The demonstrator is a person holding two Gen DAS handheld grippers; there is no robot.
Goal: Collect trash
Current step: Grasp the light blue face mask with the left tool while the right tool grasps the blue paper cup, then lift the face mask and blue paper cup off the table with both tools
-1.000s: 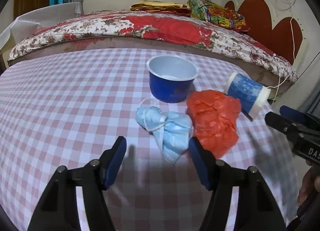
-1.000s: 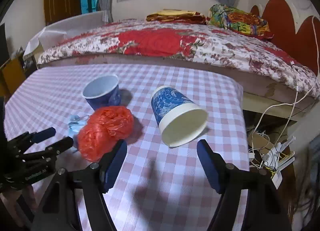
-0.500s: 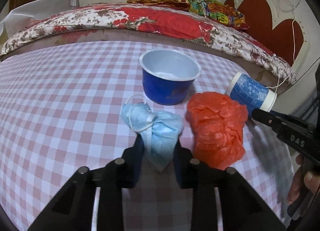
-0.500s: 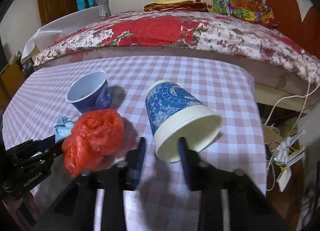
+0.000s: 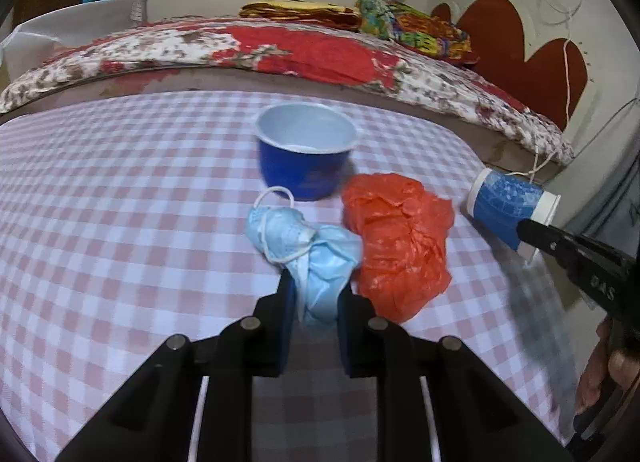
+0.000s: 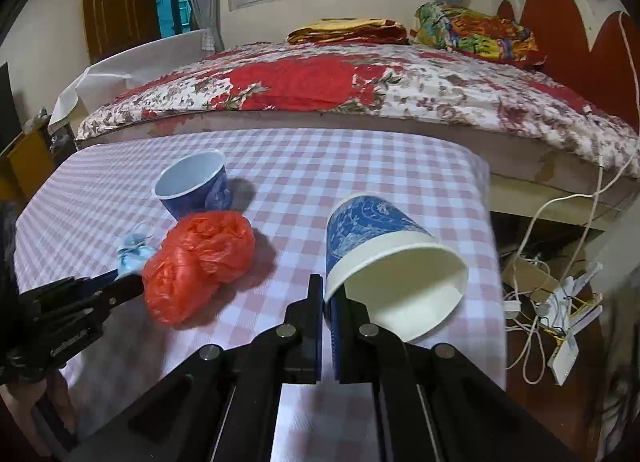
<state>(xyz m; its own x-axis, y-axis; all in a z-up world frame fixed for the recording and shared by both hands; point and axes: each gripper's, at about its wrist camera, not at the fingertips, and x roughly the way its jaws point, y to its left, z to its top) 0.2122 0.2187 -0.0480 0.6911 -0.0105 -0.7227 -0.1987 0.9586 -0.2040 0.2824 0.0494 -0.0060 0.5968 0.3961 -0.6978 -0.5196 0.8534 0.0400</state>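
Observation:
A crumpled light-blue face mask (image 5: 304,246) lies on the pink checked tablecloth, and my left gripper (image 5: 318,294) is shut on its near end. Beside it on the right sits a crumpled red plastic bag (image 5: 396,238). Behind both stands an upright blue bowl-shaped cup (image 5: 306,150), empty inside. At the table's right edge a blue patterned paper cup (image 6: 384,250) lies on its side, mouth toward me; my right gripper (image 6: 327,298) is shut on its rim wall. In the right wrist view the mask (image 6: 134,252), bag (image 6: 200,262), blue cup (image 6: 192,182) and left gripper (image 6: 128,284) show at the left.
The table (image 5: 100,190) ends just right of the paper cup (image 5: 508,206); below that edge hang white cables and a plug strip (image 6: 560,302). A bed with a red floral cover (image 6: 340,86) runs along the table's far side. A person's fingers (image 5: 600,378) hold the right gripper's handle.
Both grippers went from wide open to shut: the left closed on the mask's near end, the right moved up to the lying paper cup and closed on its rim.

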